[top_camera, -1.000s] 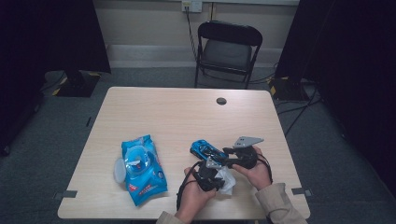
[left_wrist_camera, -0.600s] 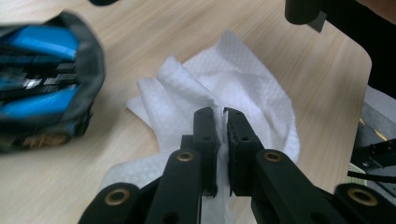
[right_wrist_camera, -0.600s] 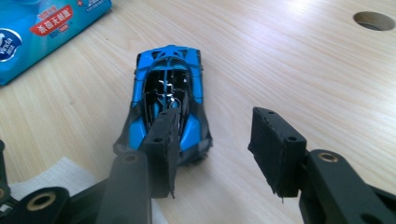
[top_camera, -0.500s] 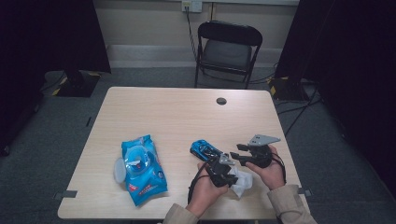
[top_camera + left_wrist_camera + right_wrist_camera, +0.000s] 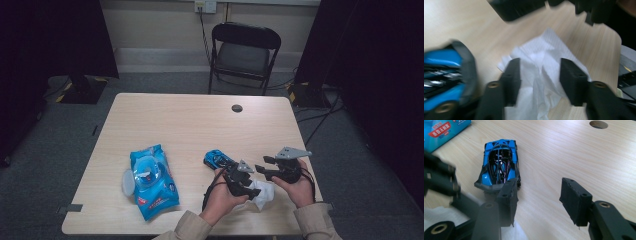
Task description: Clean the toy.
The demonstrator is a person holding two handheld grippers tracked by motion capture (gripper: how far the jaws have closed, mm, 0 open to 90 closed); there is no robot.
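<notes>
A: Your left gripper had just let its jaws swing about half open, and the tissue lay crumpled on the table between the pads, not pinched.

B: Right gripper?

A: Jaws were easing wider too, roughly half open, with bare wood between them. You held nothing there.

B: And the car?

A: It sat just past your right gripper's left finger, nose pointing away, long axis running along the jaws. It lay off to the side of the gap, not in it.

B: So which hand had the shorter trip?

A: Either, really. From above the car sat just beyond your left gripper, tissue near the front edge between your hands. I'd have said the right needed a small sidestep toward the car to straddle it.
</notes>
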